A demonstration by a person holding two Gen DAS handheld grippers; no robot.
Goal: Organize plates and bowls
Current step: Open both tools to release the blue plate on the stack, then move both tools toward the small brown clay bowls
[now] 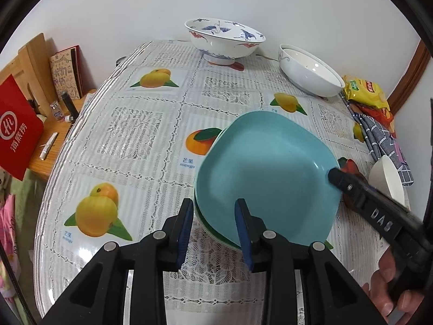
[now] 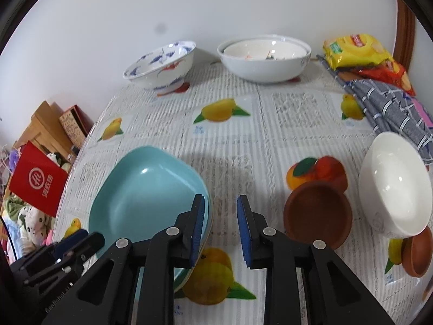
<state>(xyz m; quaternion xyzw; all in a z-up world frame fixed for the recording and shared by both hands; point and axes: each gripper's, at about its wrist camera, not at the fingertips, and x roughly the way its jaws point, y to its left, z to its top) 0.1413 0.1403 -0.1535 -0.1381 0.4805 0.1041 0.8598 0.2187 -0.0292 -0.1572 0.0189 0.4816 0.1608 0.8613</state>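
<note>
Teal plate [image 1: 268, 168] atop stack; left gripper [image 1: 213, 233], right gripper [image 2: 220, 230] parted, apparently gripping nothing.

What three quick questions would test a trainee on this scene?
1. True or false: no other plate lies under the teal plate.
2. How do the jaws of the left gripper stand? A: clamped on a bowl. B: open, astride the near rim of the teal plate. C: shut, over bare cloth.
3. How many brown bowls show in the right wrist view?

Key
1. False: the rim of a lower plate shows beneath it.
2. B.
3. Two: one beside the right gripper, and one partly under the tilted white bowl.
</note>
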